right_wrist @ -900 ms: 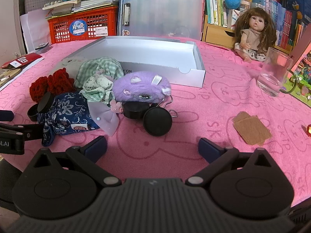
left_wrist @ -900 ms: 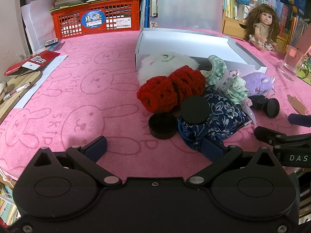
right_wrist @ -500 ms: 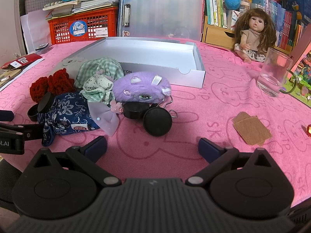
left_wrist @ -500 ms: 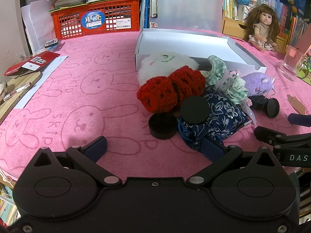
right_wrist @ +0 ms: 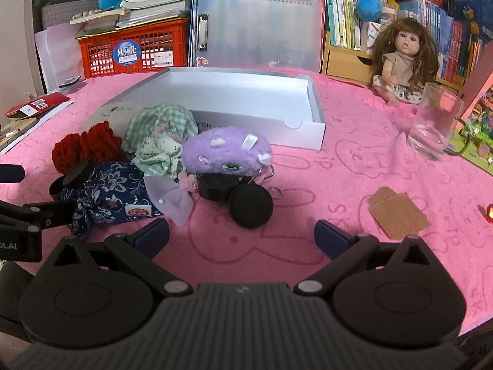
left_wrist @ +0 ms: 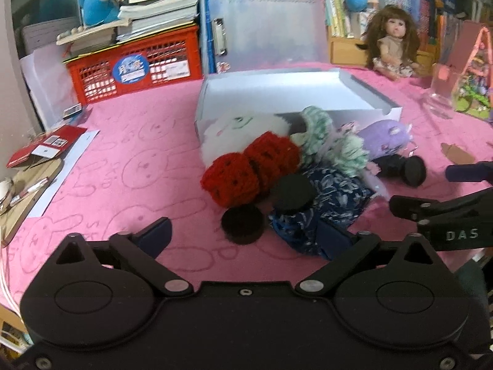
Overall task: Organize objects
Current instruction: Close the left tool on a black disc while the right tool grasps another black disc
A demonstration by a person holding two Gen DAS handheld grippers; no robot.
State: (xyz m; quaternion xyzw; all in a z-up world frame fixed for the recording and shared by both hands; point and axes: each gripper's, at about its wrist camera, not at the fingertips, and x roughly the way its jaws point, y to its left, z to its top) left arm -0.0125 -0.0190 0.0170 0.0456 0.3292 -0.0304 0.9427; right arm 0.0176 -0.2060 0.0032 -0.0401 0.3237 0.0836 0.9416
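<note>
My left claw [left_wrist: 243, 236] has risen a little since a moment ago, and both it and my right claw [right_wrist: 242, 236] are wide and hold nothing. The pile, with the red crochet piece [left_wrist: 249, 169] and purple plush [right_wrist: 226, 154], lies unmoved on the pink tabletop [left_wrist: 123, 160], just before the empty white box [right_wrist: 246, 92]. I judge sorting has not begun.

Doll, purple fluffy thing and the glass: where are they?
Doll [right_wrist: 400, 61], right wrist view, on its chest.
Purple fluffy thing [right_wrist: 226, 154], right wrist view, middle of its fur.
Glass [right_wrist: 436, 123], right wrist view, on its clear side wall.
</note>
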